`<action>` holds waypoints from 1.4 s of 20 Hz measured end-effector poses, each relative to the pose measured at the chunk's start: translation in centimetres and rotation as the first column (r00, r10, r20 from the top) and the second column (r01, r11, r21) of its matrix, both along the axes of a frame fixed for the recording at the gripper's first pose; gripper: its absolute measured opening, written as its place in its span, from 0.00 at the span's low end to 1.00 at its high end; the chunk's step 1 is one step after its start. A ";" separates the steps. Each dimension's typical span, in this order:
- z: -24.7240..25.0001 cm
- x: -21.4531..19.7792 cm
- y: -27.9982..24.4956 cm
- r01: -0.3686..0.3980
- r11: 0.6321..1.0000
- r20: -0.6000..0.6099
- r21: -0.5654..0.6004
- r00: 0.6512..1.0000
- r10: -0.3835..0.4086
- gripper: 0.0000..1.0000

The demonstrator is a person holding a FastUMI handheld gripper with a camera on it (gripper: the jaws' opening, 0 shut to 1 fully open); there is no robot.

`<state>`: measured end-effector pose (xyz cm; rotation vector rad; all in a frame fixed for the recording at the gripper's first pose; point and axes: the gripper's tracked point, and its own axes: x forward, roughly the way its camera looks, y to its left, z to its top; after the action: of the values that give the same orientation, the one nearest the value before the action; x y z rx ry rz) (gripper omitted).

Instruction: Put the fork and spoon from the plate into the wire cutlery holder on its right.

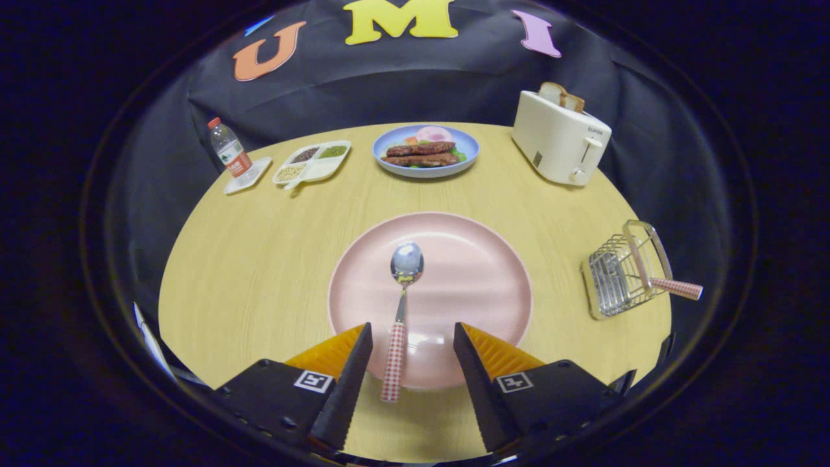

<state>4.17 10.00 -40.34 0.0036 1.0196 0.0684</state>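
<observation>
A pink plate point(480, 272) lies on the round wooden table, just ahead of my fingers. On it rests a spoon point(402, 305) with a shiny bowl pointing away and a red-checked handle reaching back over the plate's near rim, between my fingers. My gripper point(412, 340) is open, its fingers standing on either side of the spoon's handle without touching it. To the right of the plate stands the wire cutlery holder point(619, 272). A red-checked handle point(677, 287), of the fork as far as I can tell, sticks out of it to the right.
Beyond the plate sits a blue plate of food point(425, 150). A cream toaster point(561, 137) with bread stands at the back right. At the back left are a divided white dish point(312, 162) and a water bottle point(230, 152) on a coaster.
</observation>
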 end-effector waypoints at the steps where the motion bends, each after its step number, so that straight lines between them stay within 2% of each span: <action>1: -0.4 0.3 0.1 0.002 1.000 0.004 -0.012 1.000 -0.002 0.68; 3: -1.0 0.8 0.5 0.005 1.000 -0.009 -0.025 1.000 -0.005 0.53; 6: -2.0 1.2 0.9 0.031 0.999 -0.035 -0.032 0.999 -0.032 0.43; 8: -2.4 1.1 1.0 0.036 0.999 -0.051 -0.036 0.998 -0.038 0.42; 10: -3.2 0.8 1.2 0.041 0.999 -0.077 -0.029 0.996 -0.043 0.17; 12: -3.4 1.3 1.4 0.021 0.999 -0.065 -0.035 0.998 -0.023 0.17; 14: -3.1 1.0 1.1 -0.009 0.998 -0.080 -0.065 0.997 0.004 0.08; 19: -1.8 0.8 0.4 -0.037 0.997 -0.079 -0.074 0.996 0.031 0.08; 23: 1.4 0.5 -1.2 -0.021 0.998 -0.057 -0.059 0.998 0.018 0.08; 26: 3.1 0.0 -1.4 -0.085 0.996 -0.046 -0.016 0.995 0.084 0.08; 28: 3.9 -0.2 -2.2 -0.117 0.993 -0.041 -0.017 0.992 0.117 0.05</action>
<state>3.98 7.76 -36.46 -0.0731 1.0596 0.1658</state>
